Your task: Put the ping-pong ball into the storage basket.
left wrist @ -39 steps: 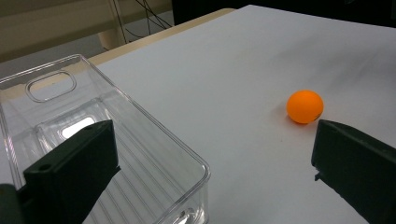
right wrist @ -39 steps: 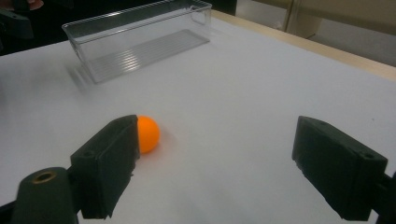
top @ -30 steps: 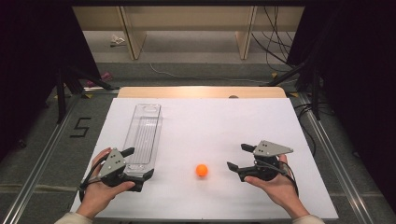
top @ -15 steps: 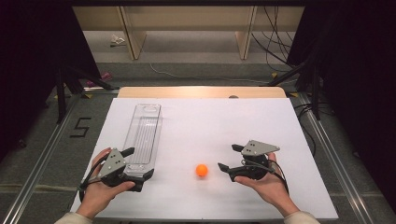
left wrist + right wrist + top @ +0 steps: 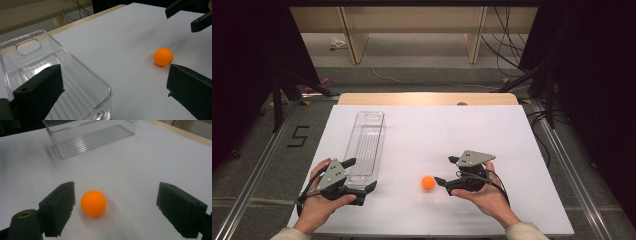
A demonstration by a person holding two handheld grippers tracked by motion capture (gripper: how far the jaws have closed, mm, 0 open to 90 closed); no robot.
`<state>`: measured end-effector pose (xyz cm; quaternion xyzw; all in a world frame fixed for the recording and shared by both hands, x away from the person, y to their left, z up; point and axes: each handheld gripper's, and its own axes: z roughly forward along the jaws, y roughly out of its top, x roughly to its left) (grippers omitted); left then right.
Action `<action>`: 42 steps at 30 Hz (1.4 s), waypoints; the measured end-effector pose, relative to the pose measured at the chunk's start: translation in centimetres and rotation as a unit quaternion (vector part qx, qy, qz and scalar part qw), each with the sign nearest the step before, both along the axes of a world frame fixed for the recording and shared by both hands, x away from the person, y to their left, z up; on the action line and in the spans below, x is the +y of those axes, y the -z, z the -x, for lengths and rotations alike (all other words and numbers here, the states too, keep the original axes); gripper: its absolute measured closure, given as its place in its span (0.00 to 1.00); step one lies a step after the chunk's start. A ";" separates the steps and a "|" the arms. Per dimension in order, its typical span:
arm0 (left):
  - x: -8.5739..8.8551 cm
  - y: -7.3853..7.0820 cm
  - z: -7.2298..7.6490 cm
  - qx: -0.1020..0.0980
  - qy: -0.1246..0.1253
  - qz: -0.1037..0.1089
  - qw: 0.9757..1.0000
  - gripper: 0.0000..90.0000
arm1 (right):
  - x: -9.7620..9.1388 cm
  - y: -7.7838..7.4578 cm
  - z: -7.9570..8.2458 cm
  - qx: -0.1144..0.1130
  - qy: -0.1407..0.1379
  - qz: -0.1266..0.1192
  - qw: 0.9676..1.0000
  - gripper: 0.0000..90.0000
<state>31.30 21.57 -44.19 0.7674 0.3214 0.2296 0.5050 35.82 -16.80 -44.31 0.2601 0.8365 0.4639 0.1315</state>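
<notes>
Ball (image 5: 93,203) between right tongs (image 5: 117,205) (untouched)

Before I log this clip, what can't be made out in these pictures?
- Ball: whether the near jaw touches it; right gripper view shows them very close.
- Clear tray: near end covered by the left gripper in the high view; cut off by the edges in both gripper views.
- Right gripper: lower jaw partly under its own body in the high view.

I count one orange ball (image 5: 428,182) on my surface (image 5: 452,135). There is one clear plastic tray (image 5: 366,145). I hold two grippers.
</notes>
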 end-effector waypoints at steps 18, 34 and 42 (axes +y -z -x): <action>0.0 0.0 0.0 -0.001 -0.001 0.000 1.000 0.01 | 2.8 1.5 -0.2 0.029 -0.031 0.037 0.998 0.18; 0.0 -0.1 0.0 -0.002 -0.001 0.001 1.000 0.01 | 4.2 2.4 -0.3 0.041 -0.048 0.058 0.996 0.19; 0.1 -0.1 0.0 -0.002 -0.001 0.001 1.000 0.01 | 4.6 2.8 -0.4 0.047 -0.050 0.069 0.995 0.20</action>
